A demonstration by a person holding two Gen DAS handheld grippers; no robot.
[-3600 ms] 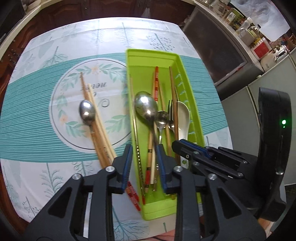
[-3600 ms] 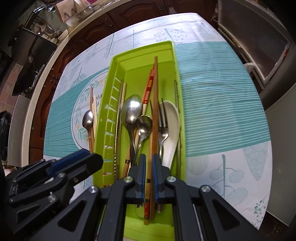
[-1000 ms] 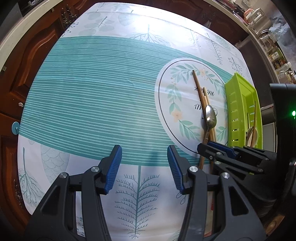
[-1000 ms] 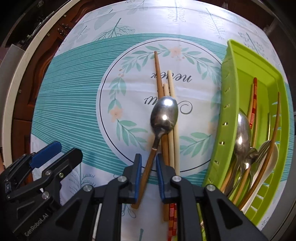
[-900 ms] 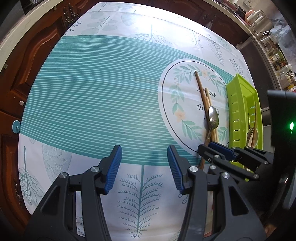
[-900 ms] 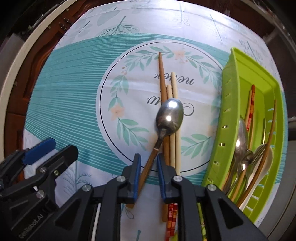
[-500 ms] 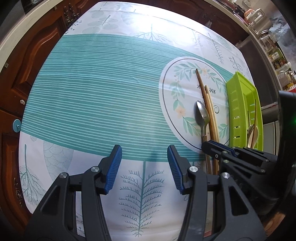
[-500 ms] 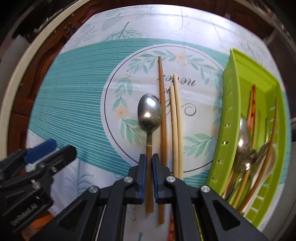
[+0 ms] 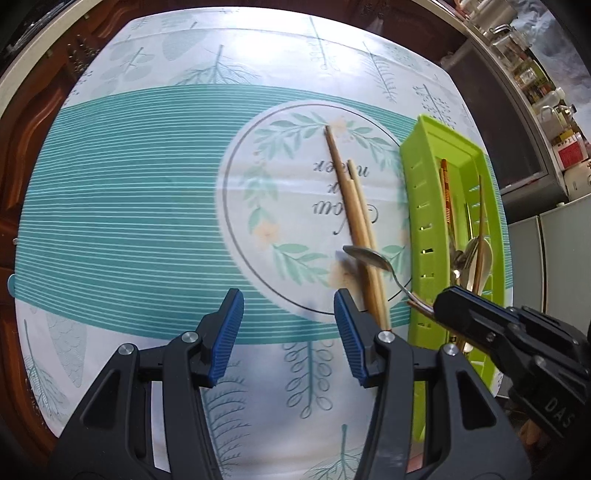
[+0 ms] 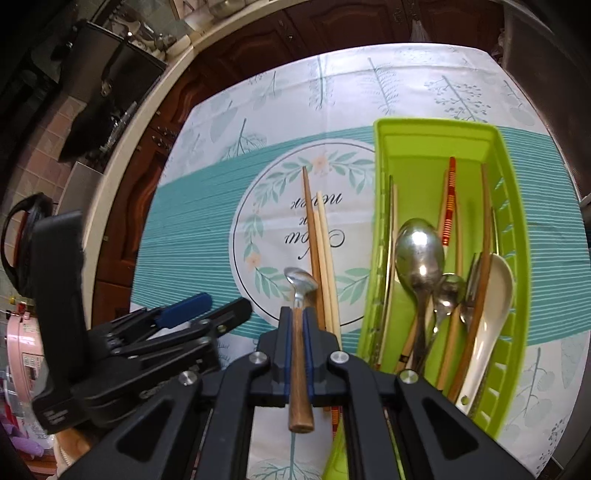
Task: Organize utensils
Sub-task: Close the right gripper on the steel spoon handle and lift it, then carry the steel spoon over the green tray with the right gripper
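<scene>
My right gripper (image 10: pixel 298 321) is shut on the wooden handle of a metal spoon (image 10: pixel 300 281) and holds it lifted above the tablecloth; the spoon (image 9: pixel 369 256) also shows in the left wrist view, in the air. Three wooden chopsticks (image 10: pixel 320 243) lie on the round leaf print beside it, also in the left wrist view (image 9: pixel 351 199). The green tray (image 10: pixel 436 147) to the right holds spoons, a fork, a white ladle spoon and chopsticks. My left gripper (image 9: pixel 288 325) is open and empty over the cloth, left of the chopsticks.
A teal and white tablecloth (image 9: pixel 129 206) covers the table. A red-striped chopstick end (image 10: pixel 335 419) shows under my right gripper. Dark wood cabinets (image 10: pixel 332 26) and a counter edge lie beyond the table. The tray (image 9: pixel 417 192) stands at the table's right side.
My right gripper has lifted the spoon off the cloth and swung toward the tray. The left gripper stayed open and shifted slightly.
</scene>
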